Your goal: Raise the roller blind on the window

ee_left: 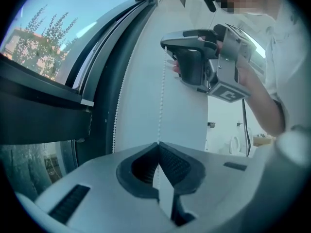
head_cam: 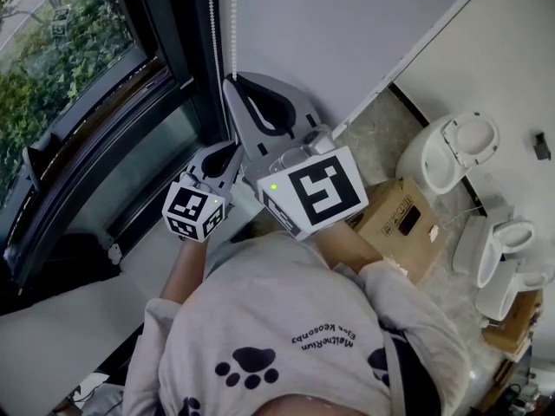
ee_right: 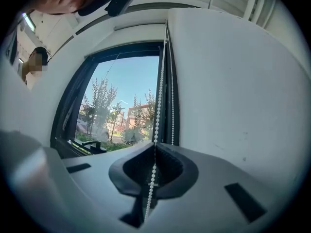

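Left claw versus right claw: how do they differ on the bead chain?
The left claw grips the chain low; the right claw grips it higher. In the head view the right claw looks larger than the left claw. Both are shut on the same strand.

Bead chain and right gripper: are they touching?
Touching. In its own view, the right gripper has its jaws shut on the bead chain, which runs down between them.
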